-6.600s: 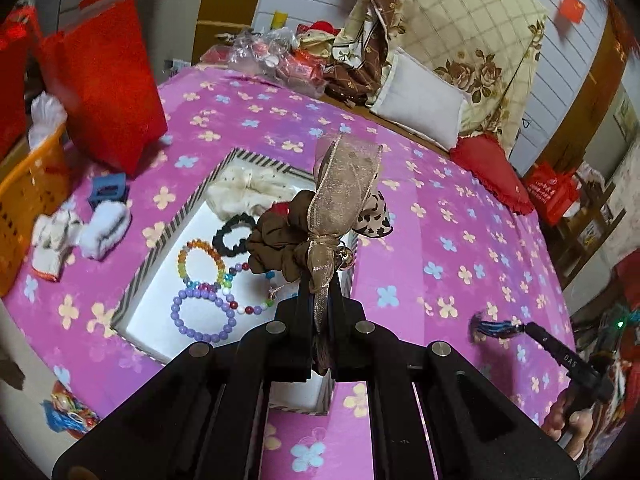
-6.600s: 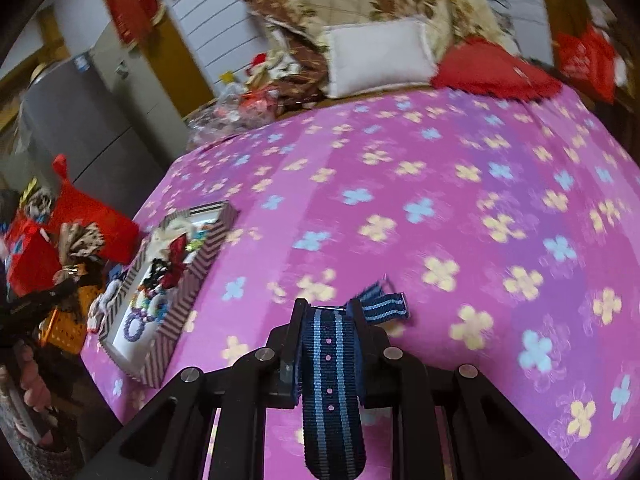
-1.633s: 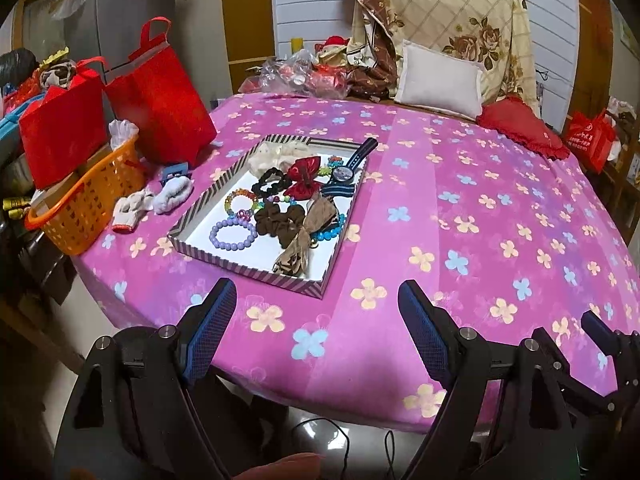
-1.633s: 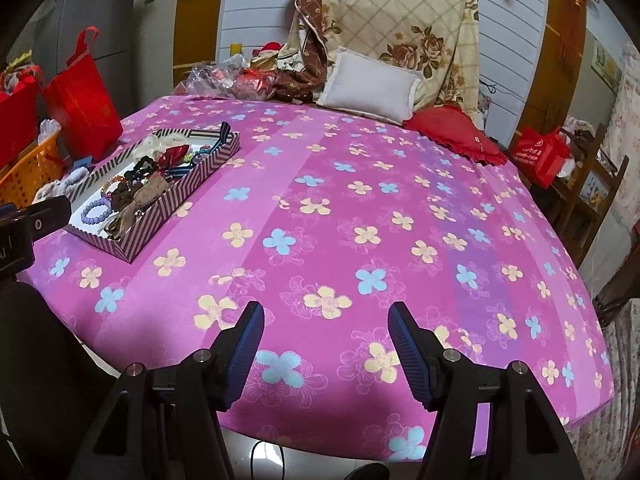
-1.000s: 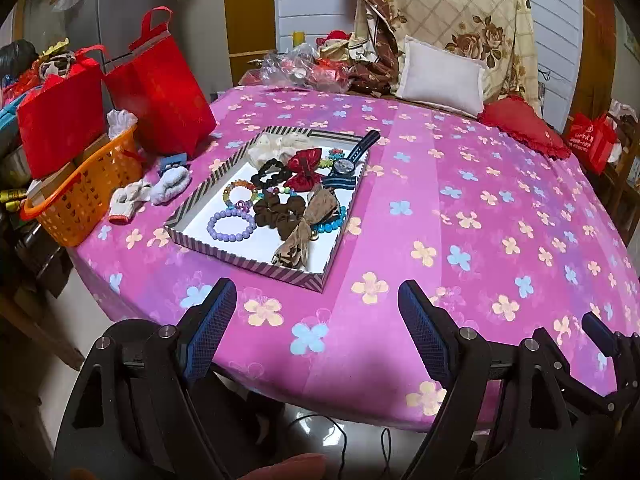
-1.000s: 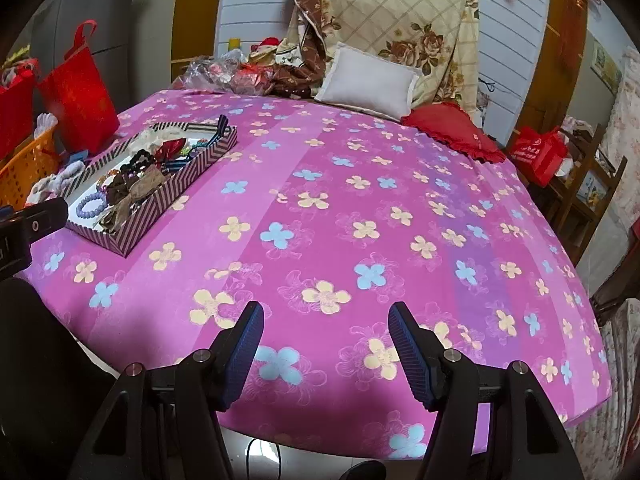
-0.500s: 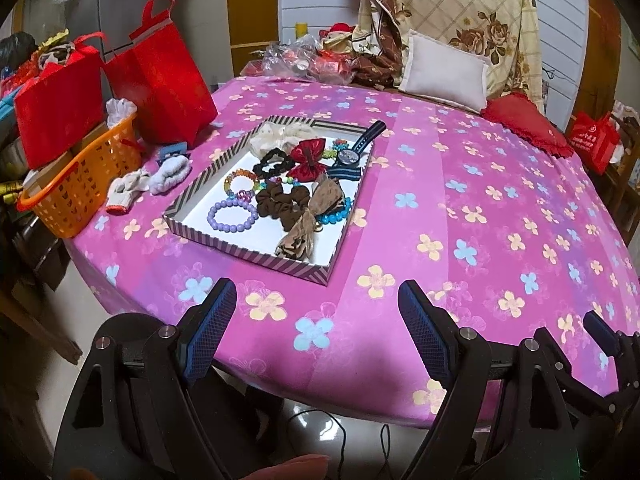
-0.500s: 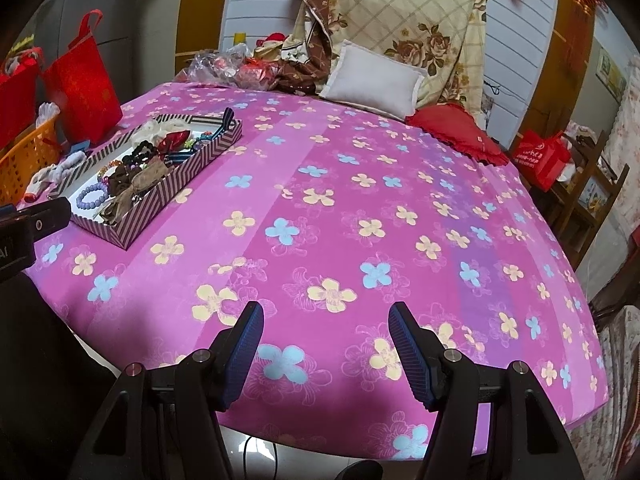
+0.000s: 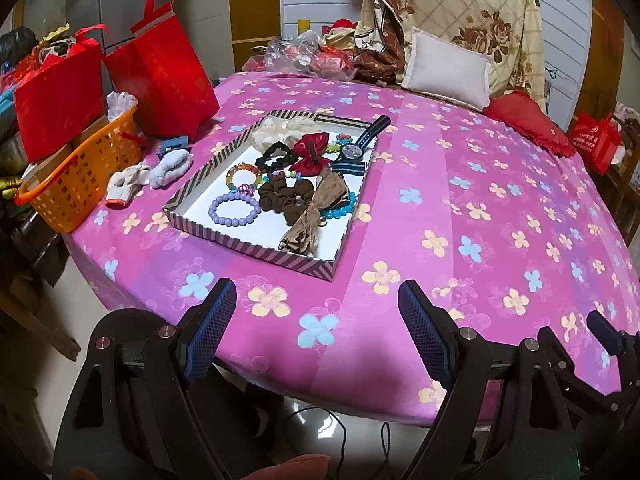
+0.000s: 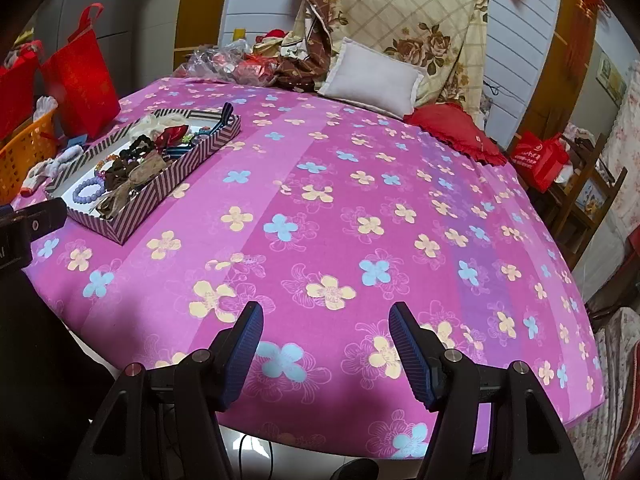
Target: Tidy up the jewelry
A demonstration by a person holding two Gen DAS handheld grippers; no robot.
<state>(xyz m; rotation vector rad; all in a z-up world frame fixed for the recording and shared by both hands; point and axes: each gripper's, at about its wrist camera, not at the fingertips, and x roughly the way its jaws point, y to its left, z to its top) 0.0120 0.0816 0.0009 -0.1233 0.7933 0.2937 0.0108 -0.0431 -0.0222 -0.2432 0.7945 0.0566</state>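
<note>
A striped box lid used as a tray sits on the pink flowered tablecloth; it also shows in the right wrist view. It holds a purple bead bracelet, a brown scrunchie, a tan ribbon bow, a red bow, a blue-strapped watch and other pieces. My left gripper is open and empty, held near the table's front edge, short of the tray. My right gripper is open and empty over the front edge, to the right of the tray.
An orange basket, two red bags and white gloves lie left of the tray. Pillows and a red cushion sit at the back. The right gripper shows at the lower right in the left wrist view.
Both grippers, once shut on the ribbon bow and the watch, now stand open and empty; those pieces lie in the tray. Over the last second the views barely shift.
</note>
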